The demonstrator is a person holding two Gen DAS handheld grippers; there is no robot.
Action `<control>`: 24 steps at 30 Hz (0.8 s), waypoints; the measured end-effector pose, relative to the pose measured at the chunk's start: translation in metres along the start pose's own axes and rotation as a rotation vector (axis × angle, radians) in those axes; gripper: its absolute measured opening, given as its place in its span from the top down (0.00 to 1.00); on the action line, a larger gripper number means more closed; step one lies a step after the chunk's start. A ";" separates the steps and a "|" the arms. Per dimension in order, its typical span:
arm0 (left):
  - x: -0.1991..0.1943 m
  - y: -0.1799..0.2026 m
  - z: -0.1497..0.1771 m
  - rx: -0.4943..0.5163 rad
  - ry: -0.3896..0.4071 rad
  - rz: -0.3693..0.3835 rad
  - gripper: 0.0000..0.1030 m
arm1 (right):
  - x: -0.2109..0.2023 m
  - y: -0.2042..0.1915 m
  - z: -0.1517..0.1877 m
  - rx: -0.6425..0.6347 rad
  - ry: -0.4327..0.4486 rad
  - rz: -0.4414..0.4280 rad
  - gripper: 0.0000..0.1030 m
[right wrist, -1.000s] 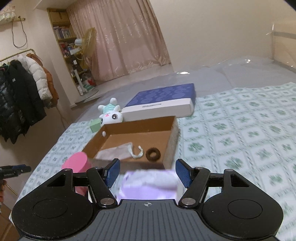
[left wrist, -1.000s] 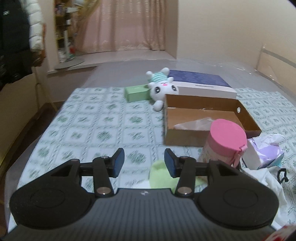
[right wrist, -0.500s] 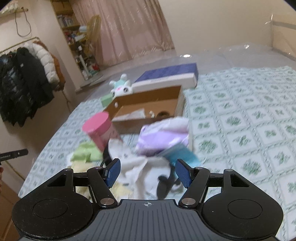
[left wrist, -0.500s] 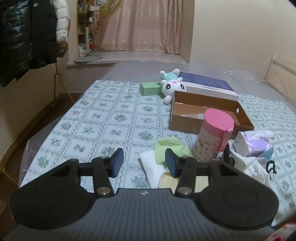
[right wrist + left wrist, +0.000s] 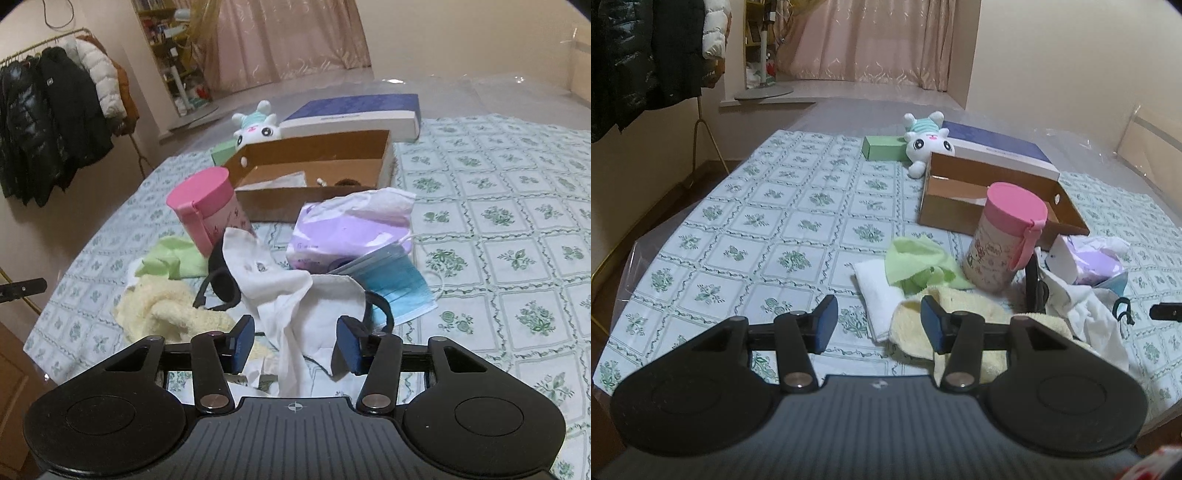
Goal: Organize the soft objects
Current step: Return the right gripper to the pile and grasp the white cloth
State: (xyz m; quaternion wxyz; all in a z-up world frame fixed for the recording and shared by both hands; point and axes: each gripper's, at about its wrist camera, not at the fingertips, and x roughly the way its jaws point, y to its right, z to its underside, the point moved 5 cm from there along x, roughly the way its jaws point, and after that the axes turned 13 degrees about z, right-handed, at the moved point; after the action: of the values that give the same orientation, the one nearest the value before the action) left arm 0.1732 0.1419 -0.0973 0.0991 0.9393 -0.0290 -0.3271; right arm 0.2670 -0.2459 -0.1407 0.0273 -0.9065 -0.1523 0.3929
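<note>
A heap of soft things lies on the patterned bedspread: a yellow towel point(image 5: 960, 306) point(image 5: 166, 306), a green cloth point(image 5: 919, 262) point(image 5: 173, 258), a folded white towel point(image 5: 875, 288), a white cloth point(image 5: 280, 295) point(image 5: 1082, 306), a blue face mask point(image 5: 395, 284) and a purple tissue pack point(image 5: 347, 229). My right gripper point(image 5: 295, 343) hangs low over the white cloth. Its jaws are closing, a fold of that cloth stands between them, and the pads do not visibly press it. My left gripper point(image 5: 878, 325) is open and holds nothing, just short of the yellow towel's edge.
A pink-lidded cup point(image 5: 1008, 236) stands upright beside the heap. Behind it sits an open cardboard box point(image 5: 960, 214), then a plush toy point(image 5: 923, 140), a green box point(image 5: 882, 147) and a flat blue box point(image 5: 997, 147). A black strap point(image 5: 221, 284) lies among the cloths. Coats hang at left.
Both grippers drew back and sank toward the near heap, so the towels now fill the foreground. The right jaws narrowed and the white cloth now stands between them.
</note>
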 end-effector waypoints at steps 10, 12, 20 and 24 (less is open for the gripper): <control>0.032 0.000 0.008 0.007 -0.033 -0.005 0.55 | 0.033 -0.010 -0.005 -0.057 -0.026 0.009 0.55; 0.036 -0.001 0.009 0.007 -0.036 -0.007 0.55 | 0.041 -0.011 -0.006 -0.065 -0.037 0.010 0.56; 0.045 -0.007 0.015 -0.010 -0.054 -0.007 0.55 | 0.082 -0.014 -0.011 -0.059 -0.090 -0.002 0.62; 0.045 -0.007 0.017 -0.015 -0.058 -0.003 0.55 | 0.104 -0.016 -0.013 -0.055 -0.123 0.007 0.77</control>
State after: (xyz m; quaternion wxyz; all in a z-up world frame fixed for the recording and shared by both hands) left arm 0.1979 0.1400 -0.1397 0.1046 0.9288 -0.0278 -0.3544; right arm 0.3392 -0.1992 -0.2022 -0.0083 -0.8816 -0.1613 0.4435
